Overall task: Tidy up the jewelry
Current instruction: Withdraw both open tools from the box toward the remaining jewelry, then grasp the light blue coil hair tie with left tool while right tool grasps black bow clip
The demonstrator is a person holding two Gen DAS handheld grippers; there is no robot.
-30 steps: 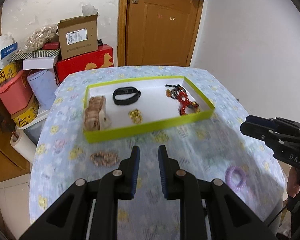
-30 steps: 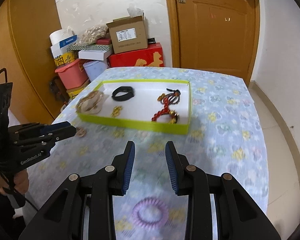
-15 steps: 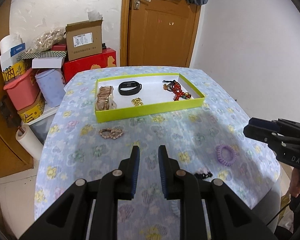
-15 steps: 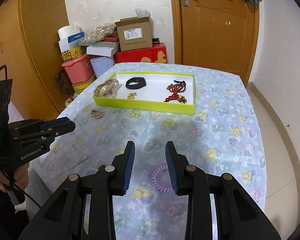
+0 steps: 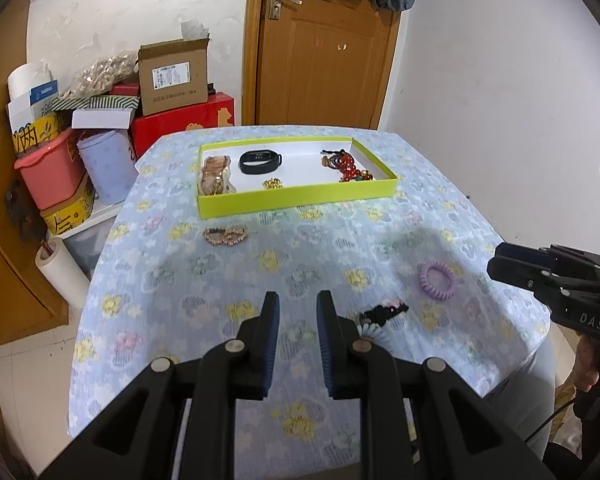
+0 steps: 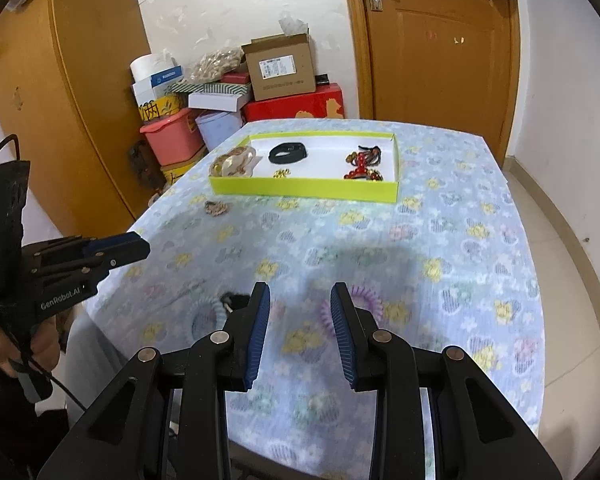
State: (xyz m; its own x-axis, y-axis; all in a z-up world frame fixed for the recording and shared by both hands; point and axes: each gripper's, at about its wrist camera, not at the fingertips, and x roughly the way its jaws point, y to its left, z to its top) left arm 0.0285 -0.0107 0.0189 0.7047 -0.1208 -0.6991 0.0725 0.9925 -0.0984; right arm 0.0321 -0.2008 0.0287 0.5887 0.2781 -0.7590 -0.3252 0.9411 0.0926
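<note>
You're holding both claws released and empty: left gripper point(image 5: 298, 312) and right gripper point(image 6: 298, 304) hovering above the near table edge. Just beyond, a purple hair tie point(image 5: 437, 276) is lying on the tablecloth point(image 5: 300, 240); farther off, the green tray point(image 5: 296, 196) is holding jewelry.

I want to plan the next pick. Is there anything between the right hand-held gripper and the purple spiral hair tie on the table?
Nothing visible blocks it. The right hand-held gripper is open and empty, and the purple hair tie lies flat on the tablecloth just beyond its right finger. The black clip lies off to the left, not between them.
</note>
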